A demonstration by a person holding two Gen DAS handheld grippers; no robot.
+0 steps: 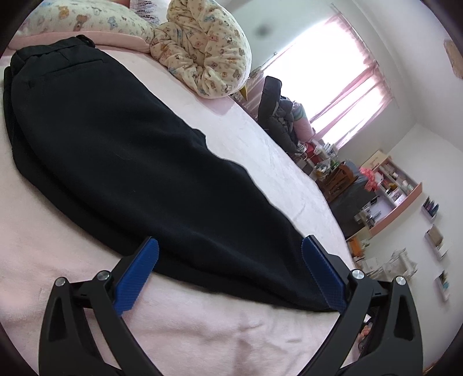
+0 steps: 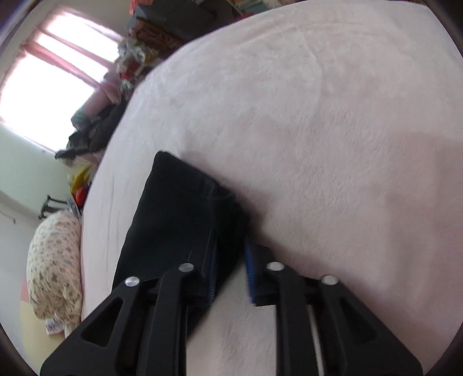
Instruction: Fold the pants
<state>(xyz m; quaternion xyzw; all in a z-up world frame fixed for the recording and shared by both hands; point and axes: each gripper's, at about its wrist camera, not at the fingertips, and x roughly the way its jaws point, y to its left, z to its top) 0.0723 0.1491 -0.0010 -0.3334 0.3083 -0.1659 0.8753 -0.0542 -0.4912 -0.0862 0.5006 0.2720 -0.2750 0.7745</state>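
- While the black pants lie flat and lengthwise on the pink bed, the left gripper sits over their near end with its jaws spread wide.
- Its blue pads straddle the cloth, one at each edge of the leg end, and pinch nothing.
- From the left wrist view the waistband, with a pocket slit, lies at the far end, near a teddy-print pillow and a rolled quilt of the same print.
- One leg lies over the other; a stepped edge shows midway along the side toward the window.
- Beyond the bed edge stand a dark chair heaped with clothes and cluttered shelves.
- Seen from the right wrist, the right gripper has its jaws drawn near together around a fold of the pants at their end.
- Dark cloth fills the gap between its pads, so it grips the fabric.
- That end of the pants rests on the bed, with one square corner pointing toward the window.
- A print quilt shows past the bed edge at the lower left of this view, which is slightly blurred.
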